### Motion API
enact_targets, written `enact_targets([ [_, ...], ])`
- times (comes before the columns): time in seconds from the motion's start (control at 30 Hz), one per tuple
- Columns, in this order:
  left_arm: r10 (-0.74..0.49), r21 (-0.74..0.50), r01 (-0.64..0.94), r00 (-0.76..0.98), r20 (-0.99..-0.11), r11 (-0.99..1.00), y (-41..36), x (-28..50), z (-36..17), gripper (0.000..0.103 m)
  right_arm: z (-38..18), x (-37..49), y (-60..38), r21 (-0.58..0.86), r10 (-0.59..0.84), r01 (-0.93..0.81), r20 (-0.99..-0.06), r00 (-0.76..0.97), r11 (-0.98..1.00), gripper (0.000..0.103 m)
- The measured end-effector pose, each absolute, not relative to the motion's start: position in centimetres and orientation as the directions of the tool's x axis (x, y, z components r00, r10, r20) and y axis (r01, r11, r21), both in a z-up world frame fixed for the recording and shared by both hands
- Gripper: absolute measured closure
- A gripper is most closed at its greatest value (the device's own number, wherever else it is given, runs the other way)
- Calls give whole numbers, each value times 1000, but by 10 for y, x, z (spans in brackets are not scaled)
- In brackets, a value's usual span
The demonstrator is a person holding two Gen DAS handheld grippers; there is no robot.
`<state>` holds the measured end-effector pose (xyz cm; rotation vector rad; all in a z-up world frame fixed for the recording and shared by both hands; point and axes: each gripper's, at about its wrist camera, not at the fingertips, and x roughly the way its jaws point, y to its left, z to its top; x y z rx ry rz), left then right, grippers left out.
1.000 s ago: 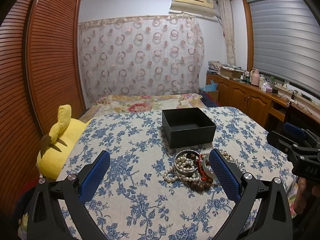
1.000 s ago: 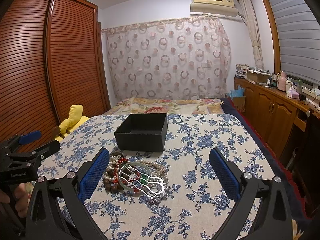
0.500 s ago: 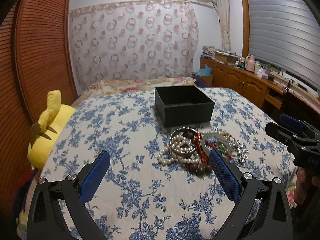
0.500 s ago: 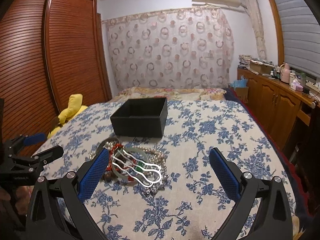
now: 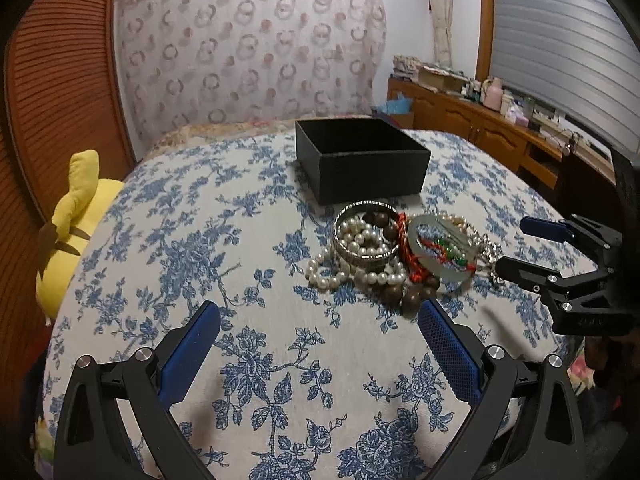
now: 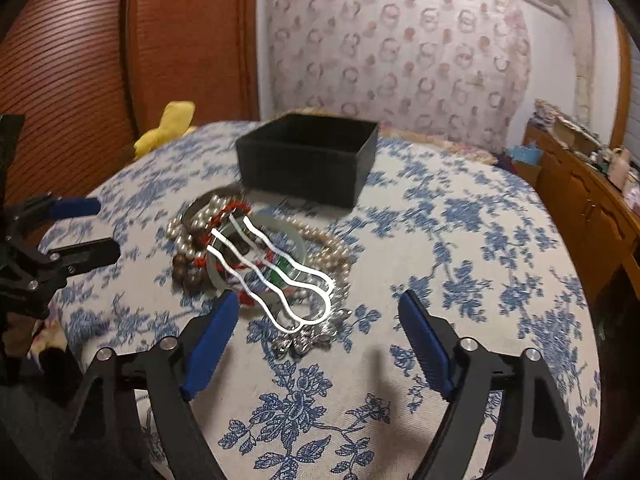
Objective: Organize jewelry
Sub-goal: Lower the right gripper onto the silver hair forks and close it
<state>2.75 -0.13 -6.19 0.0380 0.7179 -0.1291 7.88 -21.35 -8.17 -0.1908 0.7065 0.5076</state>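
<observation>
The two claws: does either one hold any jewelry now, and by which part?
Nothing is held. The left claw and the right claw are both open above the bedspread, with the jewelry pile lying untouched.

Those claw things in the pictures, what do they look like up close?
Each is a black plastic frame with silver screw heads, forking into two fingers faced with blue ribbed pads. The left gripper and right gripper match. No cables show.
</observation>
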Motion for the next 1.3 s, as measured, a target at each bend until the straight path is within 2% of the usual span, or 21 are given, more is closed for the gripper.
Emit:
enact_targets([
  [0.23, -105, -8, 135, 730, -675, 991, -2, 31, -67, 7, -94, 95, -202, -4, 384, -571, -736, 558, 821, 25],
  [0.43, -114, -10, 148, 717, -688, 989, -2, 33, -68, 7, -97, 100, -196, -15, 378, -598, -762, 525, 801, 47],
  [0.5, -124, -16, 158, 706, -697, 987, -3, 36, -70, 7, -96, 99, -198, -18, 379, -601, -761, 526, 799, 51],
  [1.0, -207, -36, 264, 656, -726, 964, -13, 83, -70, 7, -76, 93, -232, 0, 393, -552, -702, 593, 834, 53],
  [1.2, -263, -64, 325, 616, -743, 944, -16, 101, -72, 29, -76, 92, -233, 13, 402, -548, -695, 596, 837, 53],
  [1.3, -270, -57, 348, 604, -750, 936, -19, 109, -75, 31, -76, 92, -233, 15, 401, -544, -693, 599, 839, 53],
])
